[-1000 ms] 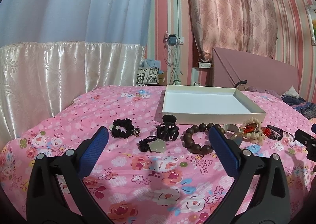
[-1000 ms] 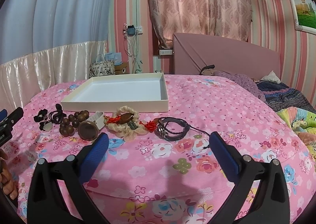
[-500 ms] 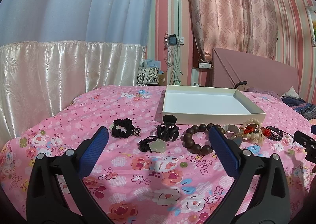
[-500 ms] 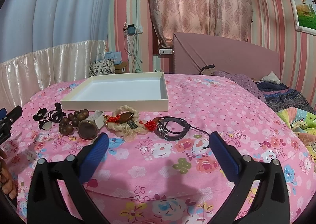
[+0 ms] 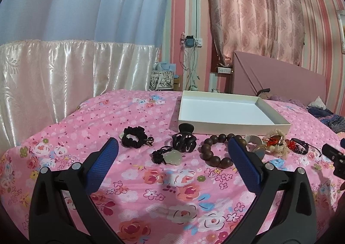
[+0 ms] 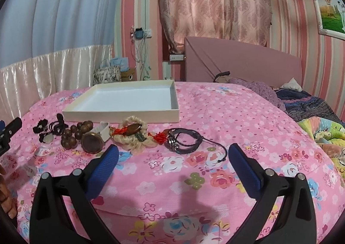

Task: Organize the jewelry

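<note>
A row of jewelry lies on the pink floral bedspread in front of a shallow white box (image 5: pixel 235 124) (image 6: pixel 120 115). From the left: a black scrunchie (image 5: pixel 133 136), a pale stone pendant on black cord (image 5: pixel 170 155), a black claw clip (image 5: pixel 183 139), a brown wooden bead bracelet (image 5: pixel 213 153) (image 6: pixel 75 134), a round bronze compact (image 6: pixel 92 142), a cream frilly scrunchie with red tassels (image 6: pixel 131 134), and a dark leather cord bracelet (image 6: pixel 183 141). My left gripper (image 5: pixel 172 148) is open, short of the pendant. My right gripper (image 6: pixel 172 149) is open, just before the leather bracelet.
A pink headboard (image 6: pixel 241 61) and rumpled blankets (image 6: pixel 310 104) lie at the right. Satin curtains (image 5: pixel 54 76) hang along the left bed edge. A person's hand (image 6: pixel 6 198) shows at the lower left of the right wrist view, beside the other gripper's tip (image 6: pixel 10 127).
Both views have shifted only slightly; the jewelry, the box and both open grippers stay as they were.
</note>
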### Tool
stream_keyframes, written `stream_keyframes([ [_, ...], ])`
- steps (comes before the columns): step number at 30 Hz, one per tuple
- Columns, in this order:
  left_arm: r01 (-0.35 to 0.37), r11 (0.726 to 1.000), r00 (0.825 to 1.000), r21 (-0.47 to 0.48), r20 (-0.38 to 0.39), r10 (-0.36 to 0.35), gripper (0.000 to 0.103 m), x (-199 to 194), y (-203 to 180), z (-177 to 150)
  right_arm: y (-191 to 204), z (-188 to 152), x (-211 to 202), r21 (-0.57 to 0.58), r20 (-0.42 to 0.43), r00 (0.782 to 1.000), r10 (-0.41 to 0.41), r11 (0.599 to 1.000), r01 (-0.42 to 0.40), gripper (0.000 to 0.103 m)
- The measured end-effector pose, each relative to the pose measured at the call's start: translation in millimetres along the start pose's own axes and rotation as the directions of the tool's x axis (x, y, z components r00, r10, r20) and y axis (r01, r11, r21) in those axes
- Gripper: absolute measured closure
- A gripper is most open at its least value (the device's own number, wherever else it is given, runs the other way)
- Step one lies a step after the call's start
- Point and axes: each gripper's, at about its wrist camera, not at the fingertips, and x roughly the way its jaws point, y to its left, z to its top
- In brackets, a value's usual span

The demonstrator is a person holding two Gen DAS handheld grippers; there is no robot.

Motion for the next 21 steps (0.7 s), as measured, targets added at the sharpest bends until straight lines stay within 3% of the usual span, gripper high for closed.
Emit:
stream_keyframes([
  [11, -0.002, 1.0, 1.0, -0.004, -0.019, 0.002, 0.003, 2, 5, 4, -3, 0, 1, 0.018, -0.012, 1.0, 0.008, 1.0, -0.008, 0.002],
  [21, -0.019, 0.999, 0.998, -0.029, -0.059, 0.017, 0.003, 12, 10, 5, -21, 0, 25, 0.083, -0.144, 0.985, 0.09, 0.993, -0.079, 0.002],
])
